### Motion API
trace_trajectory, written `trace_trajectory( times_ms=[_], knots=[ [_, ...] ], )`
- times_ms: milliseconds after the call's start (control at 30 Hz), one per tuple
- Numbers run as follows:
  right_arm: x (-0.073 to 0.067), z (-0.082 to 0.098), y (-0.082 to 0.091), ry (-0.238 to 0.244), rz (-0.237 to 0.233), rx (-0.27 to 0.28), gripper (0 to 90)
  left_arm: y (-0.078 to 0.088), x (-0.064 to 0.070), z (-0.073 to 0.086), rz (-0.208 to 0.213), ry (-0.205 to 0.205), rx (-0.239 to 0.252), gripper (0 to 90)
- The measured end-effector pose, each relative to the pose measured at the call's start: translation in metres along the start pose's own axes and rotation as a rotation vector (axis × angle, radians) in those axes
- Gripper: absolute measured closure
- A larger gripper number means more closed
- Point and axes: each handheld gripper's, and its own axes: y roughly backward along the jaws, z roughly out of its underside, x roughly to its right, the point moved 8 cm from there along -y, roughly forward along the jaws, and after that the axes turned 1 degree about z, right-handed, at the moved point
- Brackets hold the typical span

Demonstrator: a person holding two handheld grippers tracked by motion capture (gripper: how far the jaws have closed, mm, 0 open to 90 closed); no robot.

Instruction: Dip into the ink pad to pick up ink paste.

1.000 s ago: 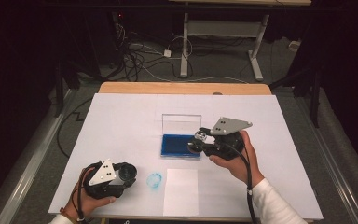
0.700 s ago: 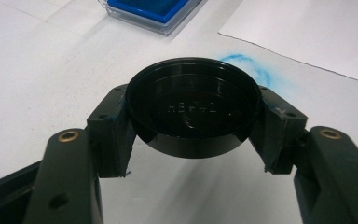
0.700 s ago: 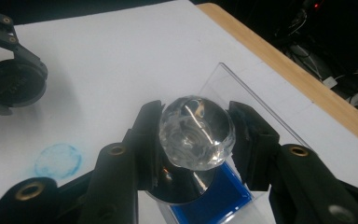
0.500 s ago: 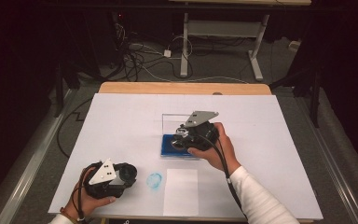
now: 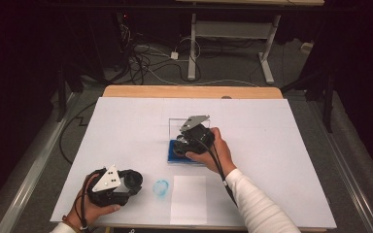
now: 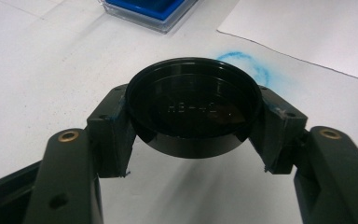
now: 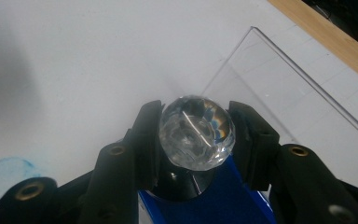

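- Left gripper point(image 6: 193, 154), low near the counter's point(image 5: 126, 121) front edge, clamps a round, glossy black cap point(image 6: 193, 109).
- Right gripper point(image 7: 196, 144) pinches a faceted clear knob point(image 7: 196, 131) over the blue ink pad point(image 5: 175, 156).

We cannot read the raised lettering inside the black cap point(image 6: 193, 105); it is too faint. The blue ink pad point(image 6: 144, 11) is cut off by the top edge there, and in the high view the right gripper point(image 5: 180, 149) covers much of it.

Left gripper point(image 6: 193, 140) jaws clamp a round black cap point(image 6: 193, 109).
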Motion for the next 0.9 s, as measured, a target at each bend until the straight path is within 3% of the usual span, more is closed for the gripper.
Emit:
trace_trajectory(
  times_ms=[667,900],
  knots=[
    [-0.004,0.006,-0.018,0.015,0.006,-0.049,57.4,0.000,0.000,0.001,0.006,-0.005,-0.010,36.7],
    [-0.005,0.006,-0.020,0.013,0.006,-0.039,57.3,0.000,0.000,0.001,0.007,-0.006,-0.010,36.7]
  ],
)
